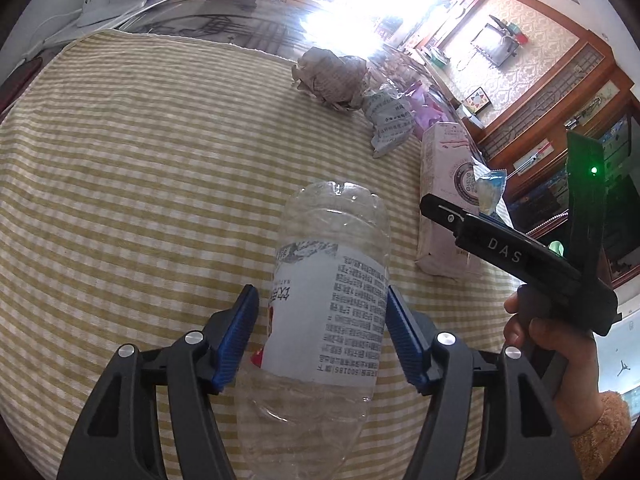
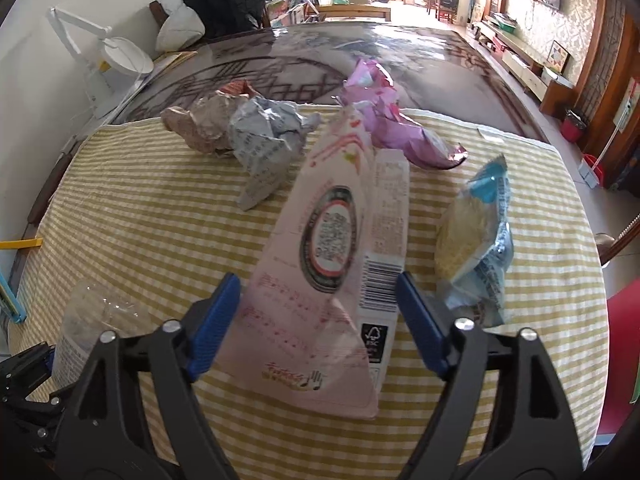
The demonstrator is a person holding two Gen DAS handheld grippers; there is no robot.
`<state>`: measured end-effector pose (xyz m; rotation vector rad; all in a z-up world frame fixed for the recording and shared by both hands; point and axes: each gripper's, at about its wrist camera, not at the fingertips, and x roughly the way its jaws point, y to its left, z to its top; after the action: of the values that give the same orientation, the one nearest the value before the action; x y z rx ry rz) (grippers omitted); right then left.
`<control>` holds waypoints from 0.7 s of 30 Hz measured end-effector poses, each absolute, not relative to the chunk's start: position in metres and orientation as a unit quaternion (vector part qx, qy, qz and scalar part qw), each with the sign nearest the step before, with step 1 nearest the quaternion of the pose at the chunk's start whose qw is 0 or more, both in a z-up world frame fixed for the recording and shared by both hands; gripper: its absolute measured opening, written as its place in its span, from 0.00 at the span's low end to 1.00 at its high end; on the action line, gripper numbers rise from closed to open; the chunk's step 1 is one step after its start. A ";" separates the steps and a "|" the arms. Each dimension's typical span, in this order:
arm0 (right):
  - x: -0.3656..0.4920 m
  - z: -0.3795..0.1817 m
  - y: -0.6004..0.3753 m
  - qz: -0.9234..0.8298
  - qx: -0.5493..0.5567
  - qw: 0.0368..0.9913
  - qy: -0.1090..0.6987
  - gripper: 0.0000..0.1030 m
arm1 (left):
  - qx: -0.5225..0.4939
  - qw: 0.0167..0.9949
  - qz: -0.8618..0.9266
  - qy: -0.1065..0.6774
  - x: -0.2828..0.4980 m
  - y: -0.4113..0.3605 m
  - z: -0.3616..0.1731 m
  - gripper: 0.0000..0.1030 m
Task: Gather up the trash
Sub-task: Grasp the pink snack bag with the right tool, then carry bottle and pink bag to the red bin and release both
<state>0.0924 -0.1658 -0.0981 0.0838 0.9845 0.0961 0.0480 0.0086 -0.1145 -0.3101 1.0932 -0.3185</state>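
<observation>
A yellow-and-white striped cloth (image 2: 152, 216) covers the near part of a dark glossy desk (image 2: 280, 60) in a living room with wood-panelled walls. The left gripper (image 1: 320, 334) points down at a clear plastic bottle (image 1: 328, 280) lying on the cloth; its jaws stand on either side of the labelled body, the right one at the label's edge, the left one just apart from it. The right gripper (image 2: 318, 322) straddles a pink carton (image 2: 320, 248) lying flat, its jaws wide and clear of both edges. Beyond the carton lie a brown paper wad (image 2: 200, 128), a grey printed wad (image 2: 264, 140), a pink wrapper (image 2: 384, 116) and a blue snack packet (image 2: 476, 240).
</observation>
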 end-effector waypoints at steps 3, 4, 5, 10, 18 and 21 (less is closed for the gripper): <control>0.092 -0.098 -0.162 0.049 0.028 0.879 0.473 0.74 | -0.147 0.830 -0.153 0.517 0.051 0.008 -0.117 0.58; 0.091 -0.097 -0.160 0.053 0.025 0.880 0.470 0.70 | -0.146 0.830 -0.154 0.516 0.051 0.006 -0.117 0.58; 0.090 -0.095 -0.157 0.061 0.017 0.882 0.468 0.64 | -0.144 0.831 -0.154 0.515 0.051 0.005 -0.117 0.57; 0.087 -0.091 -0.151 0.069 0.011 0.884 0.463 0.53 | -0.147 0.835 -0.157 0.507 0.050 0.002 -0.115 0.52; 0.083 -0.079 -0.161 0.083 0.058 0.886 0.452 0.48 | -0.160 0.844 -0.148 0.490 0.049 0.009 -0.110 0.51; 0.079 -0.074 -0.160 0.092 0.060 0.889 0.445 0.49 | -0.160 0.844 -0.147 0.490 0.049 0.009 -0.110 0.51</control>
<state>0.0794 -0.1599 -0.0739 0.1241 0.9249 0.1922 0.0492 0.0091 -0.1103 -0.3380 1.0345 -0.3098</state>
